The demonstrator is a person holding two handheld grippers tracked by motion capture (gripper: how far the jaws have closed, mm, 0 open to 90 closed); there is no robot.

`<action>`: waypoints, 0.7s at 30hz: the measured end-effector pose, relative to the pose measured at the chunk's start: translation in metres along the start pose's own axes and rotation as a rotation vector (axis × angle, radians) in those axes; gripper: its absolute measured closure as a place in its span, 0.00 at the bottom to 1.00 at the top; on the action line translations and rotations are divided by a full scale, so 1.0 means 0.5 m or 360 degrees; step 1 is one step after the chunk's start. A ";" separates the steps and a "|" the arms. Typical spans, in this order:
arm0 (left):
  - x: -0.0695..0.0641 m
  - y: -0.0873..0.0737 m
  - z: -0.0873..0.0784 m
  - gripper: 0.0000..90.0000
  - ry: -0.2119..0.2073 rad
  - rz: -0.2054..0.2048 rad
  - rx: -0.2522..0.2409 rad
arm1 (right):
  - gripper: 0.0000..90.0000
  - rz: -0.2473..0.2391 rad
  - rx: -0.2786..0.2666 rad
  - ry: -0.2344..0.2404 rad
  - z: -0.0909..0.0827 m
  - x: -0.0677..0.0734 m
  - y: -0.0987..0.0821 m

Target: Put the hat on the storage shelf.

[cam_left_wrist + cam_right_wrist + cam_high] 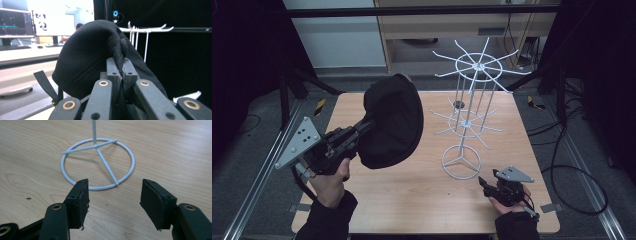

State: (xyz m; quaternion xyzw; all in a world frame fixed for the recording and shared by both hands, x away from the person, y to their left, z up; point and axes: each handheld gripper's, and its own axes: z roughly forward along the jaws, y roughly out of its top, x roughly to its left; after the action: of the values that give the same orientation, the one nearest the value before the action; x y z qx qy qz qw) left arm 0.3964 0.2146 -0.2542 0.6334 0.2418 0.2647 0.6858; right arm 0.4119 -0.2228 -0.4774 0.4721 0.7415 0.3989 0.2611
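Note:
A black cap (pixel 392 122) hangs in the air over the left half of the table, and my left gripper (pixel 362 131) is shut on its edge. In the left gripper view the cap (pixel 95 52) bulges above the closed jaws, with a fold of fabric pinched between them at my left gripper (pixel 121 67). A white wire rack (pixel 469 112) with two tiers of hooks stands at centre right on a ring base (pixel 98 162). My right gripper (pixel 484 184) rests low near that base, open (pixel 113 197) and holding nothing.
The wooden table (pixel 412 200) has bare surface in front and left of the rack. A small dark round object (pixel 458 104) lies behind the rack. Black stands and cables surround the table. A strap (pixel 46 85) dangles from the cap.

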 end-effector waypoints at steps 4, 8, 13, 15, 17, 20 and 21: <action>-0.007 0.028 0.005 0.96 -0.0003 0.0024 -0.0055 | 0.44 -0.0004 -0.0001 -0.0006 0.000 0.000 0.000; -0.010 0.055 0.009 0.96 -0.0003 0.0027 -0.0111 | 0.44 -0.0004 -0.0003 -0.0004 0.000 0.000 0.000; -0.017 0.086 0.017 0.96 -0.0005 0.0057 -0.0184 | 0.44 -0.0007 -0.0003 -0.0009 0.000 0.000 0.000; -0.020 0.097 0.023 0.96 -0.0014 0.0060 -0.0193 | 0.44 -0.0007 -0.0005 -0.0008 0.000 0.001 0.000; -0.025 0.108 0.033 0.96 -0.0018 0.0069 -0.0188 | 0.44 -0.0007 -0.0005 -0.0008 0.000 0.000 0.000; -0.031 0.115 0.046 0.96 -0.0037 0.0063 -0.0177 | 0.44 -0.0007 -0.0003 -0.0005 0.000 0.001 0.000; -0.032 0.116 0.050 0.96 -0.0039 0.0063 -0.0178 | 0.44 -0.0009 -0.0004 -0.0004 0.000 0.001 0.000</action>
State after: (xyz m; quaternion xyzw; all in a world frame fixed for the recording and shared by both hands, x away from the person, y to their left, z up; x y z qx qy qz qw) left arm 0.3981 0.1887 -0.1945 0.6019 0.2055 0.2836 0.7177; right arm 0.4118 -0.2223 -0.4773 0.4701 0.7420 0.3986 0.2637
